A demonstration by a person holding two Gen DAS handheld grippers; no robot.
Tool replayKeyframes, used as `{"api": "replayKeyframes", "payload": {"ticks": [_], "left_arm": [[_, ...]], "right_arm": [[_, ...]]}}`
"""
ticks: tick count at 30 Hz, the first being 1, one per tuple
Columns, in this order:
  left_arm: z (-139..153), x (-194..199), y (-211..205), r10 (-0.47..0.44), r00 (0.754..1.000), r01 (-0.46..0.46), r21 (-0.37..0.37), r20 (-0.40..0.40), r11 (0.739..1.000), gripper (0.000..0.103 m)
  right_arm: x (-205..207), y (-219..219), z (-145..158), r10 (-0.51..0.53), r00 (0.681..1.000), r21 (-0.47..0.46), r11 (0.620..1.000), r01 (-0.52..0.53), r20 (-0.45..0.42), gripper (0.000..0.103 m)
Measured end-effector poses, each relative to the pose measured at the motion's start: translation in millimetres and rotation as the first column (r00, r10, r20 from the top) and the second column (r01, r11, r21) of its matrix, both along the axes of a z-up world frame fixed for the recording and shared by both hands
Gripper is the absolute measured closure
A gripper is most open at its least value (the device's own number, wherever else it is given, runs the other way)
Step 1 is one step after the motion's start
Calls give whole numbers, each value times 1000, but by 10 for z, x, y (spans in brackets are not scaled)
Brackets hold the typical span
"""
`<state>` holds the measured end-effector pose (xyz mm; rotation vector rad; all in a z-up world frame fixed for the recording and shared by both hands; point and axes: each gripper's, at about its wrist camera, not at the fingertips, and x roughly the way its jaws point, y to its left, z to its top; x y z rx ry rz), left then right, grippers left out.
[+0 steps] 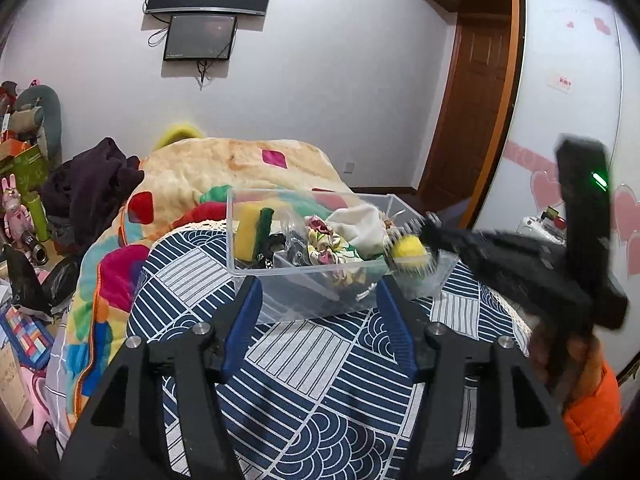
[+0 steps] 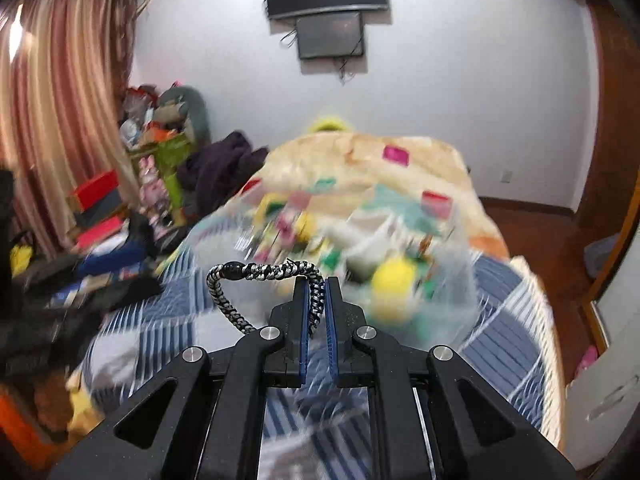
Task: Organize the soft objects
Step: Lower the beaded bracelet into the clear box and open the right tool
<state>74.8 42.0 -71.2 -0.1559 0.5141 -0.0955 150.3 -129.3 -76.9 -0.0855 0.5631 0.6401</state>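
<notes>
A clear plastic box (image 1: 256,296) stands on the blue patterned cloth (image 1: 320,380). It holds a yellow sponge (image 1: 249,236), a floral scrunchie (image 1: 326,246), white cloth (image 1: 360,226) and a yellow ball (image 1: 409,255). My left gripper (image 1: 318,312) is open and empty, just in front of the box. My right gripper (image 2: 316,300) is shut on a black-and-white braided cord (image 2: 260,272) that loops out to the left. In the left wrist view the right gripper (image 1: 430,226) is blurred above the box's right end. The box (image 2: 460,312) is blurred in the right wrist view.
A colourful blanket (image 1: 240,164) lies behind the box on the bed. Dark clothes (image 1: 92,184) and clutter (image 1: 24,200) sit at the left. A wooden door (image 1: 468,100) and white wardrobe (image 1: 568,80) stand at the right. Screens (image 1: 200,36) hang on the wall.
</notes>
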Motion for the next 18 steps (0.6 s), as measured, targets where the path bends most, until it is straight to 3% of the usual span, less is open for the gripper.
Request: {"api": "replayKeyframes", "payload": {"ticks": [7, 13, 15, 17, 18], "left_arm": [[13, -14, -22, 11, 1000, -12, 16, 23, 1000, 36], [35, -15, -38, 24, 999, -25, 39, 40, 999, 34], [43, -18, -37, 24, 999, -26, 41, 42, 999, 34], [53, -19, -34, 26, 999, -28, 41, 45, 999, 34], [64, -24, -28, 27, 999, -29, 41, 47, 999, 34]], "right_arm": [[467, 110, -14, -93, 995, -35, 995, 91, -30, 96], [489, 174, -195, -105, 992, -131, 987, 94, -75, 94], [442, 163, -217, -101, 992, -158, 983, 89, -70, 86], [393, 126, -191, -100, 993, -160, 983, 90, -56, 67], [348, 105, -170, -98, 994, -159, 983, 90, -42, 65]]}}
